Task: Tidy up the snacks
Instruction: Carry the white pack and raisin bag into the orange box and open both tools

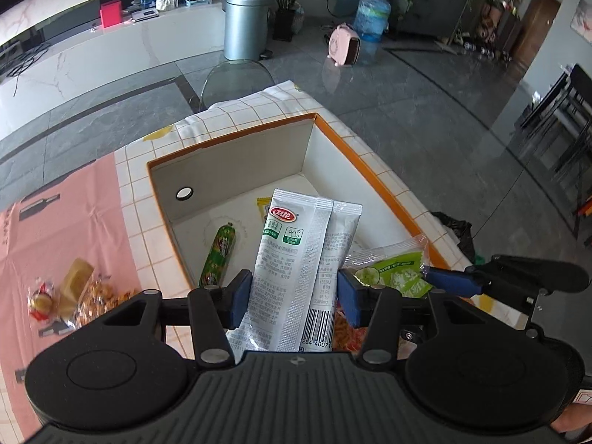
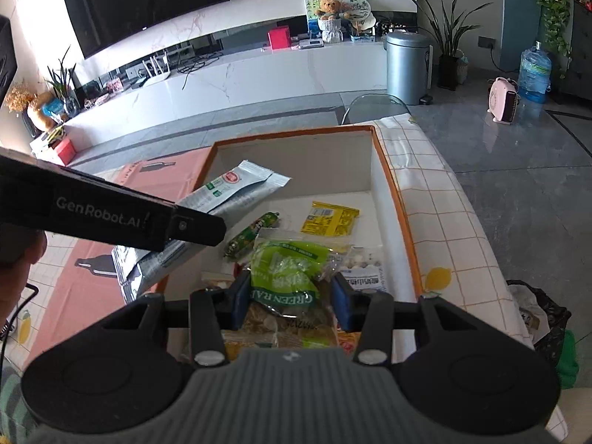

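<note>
An open box with an orange rim and a white inside stands on the table. In it lie a green sausage, a yellow packet and a clear bag of white pieces. My left gripper is shut on a tall white packet with a red logo, held over the box's near left part. In the right wrist view this white packet slants across the left rim under a black finger. My right gripper is shut on a green packet above the box's near end.
Several loose wrapped snacks lie on the pink cloth left of the box. A checked cloth covers the table under and right of it. A black bin bag hangs off the right edge. A glass chair back stands beyond the far end.
</note>
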Demonstrator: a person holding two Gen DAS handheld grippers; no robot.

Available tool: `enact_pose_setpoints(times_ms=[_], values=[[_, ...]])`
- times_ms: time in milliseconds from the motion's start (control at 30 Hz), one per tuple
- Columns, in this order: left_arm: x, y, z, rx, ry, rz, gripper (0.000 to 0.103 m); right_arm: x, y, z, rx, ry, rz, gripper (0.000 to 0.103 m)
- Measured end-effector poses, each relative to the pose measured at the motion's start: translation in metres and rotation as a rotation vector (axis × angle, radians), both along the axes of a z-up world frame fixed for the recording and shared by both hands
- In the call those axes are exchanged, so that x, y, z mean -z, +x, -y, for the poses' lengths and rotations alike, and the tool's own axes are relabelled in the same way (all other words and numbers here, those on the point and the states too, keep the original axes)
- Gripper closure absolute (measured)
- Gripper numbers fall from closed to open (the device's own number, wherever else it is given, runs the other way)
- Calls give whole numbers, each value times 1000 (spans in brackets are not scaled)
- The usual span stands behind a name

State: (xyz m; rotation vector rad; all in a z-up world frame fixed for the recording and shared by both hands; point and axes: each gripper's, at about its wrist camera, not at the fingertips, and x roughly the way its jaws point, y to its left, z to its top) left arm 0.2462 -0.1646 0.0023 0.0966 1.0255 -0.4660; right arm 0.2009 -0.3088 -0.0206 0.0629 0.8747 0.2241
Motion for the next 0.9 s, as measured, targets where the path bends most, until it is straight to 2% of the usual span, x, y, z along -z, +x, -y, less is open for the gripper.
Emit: enact_pose_setpoints(times_ms=[200,367,567,900], values=[[27,33,13,16,100,-40,47,22,48,-6,-102,-61,-63,60],[49,62,14,-1,113,-106,47,43,87,-13,-157,-116,-122,60],[60,79,24,39,197,-87,47,59,112,-27,-230,-196,-158,60],[77,84,32,98,231,-103,47,75,130,-29,-236,-248,-207,59]])
